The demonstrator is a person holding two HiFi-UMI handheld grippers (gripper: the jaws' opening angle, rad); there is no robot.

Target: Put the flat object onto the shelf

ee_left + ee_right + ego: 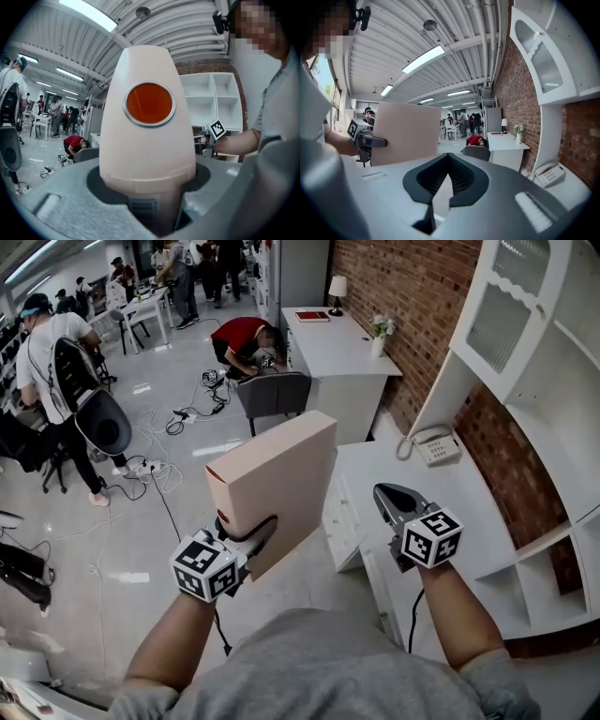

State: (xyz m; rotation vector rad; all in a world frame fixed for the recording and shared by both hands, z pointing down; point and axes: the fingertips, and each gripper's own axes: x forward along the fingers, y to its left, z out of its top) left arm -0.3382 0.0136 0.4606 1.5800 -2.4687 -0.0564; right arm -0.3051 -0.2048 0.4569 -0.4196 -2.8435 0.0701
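- The left hand-held gripper (246,532), at 7 o'clock in the head view, has its jaws partly apart and clamped on the lower edge of the box (277,486).
- The box stands on edge in the air, near the middle.
- The right hand-held gripper (386,495), at 4 o'clock, has its jaws together and empty, over the white table (469,493).
- The shelf (548,563), at 3 to 4 o'clock, is well apart from the box.

The left gripper (246,523) and right gripper (386,491) are grey. Behind each one's fingers sits a black-and-white cube (204,568). The shirt (328,671) is grey with short sleeves.
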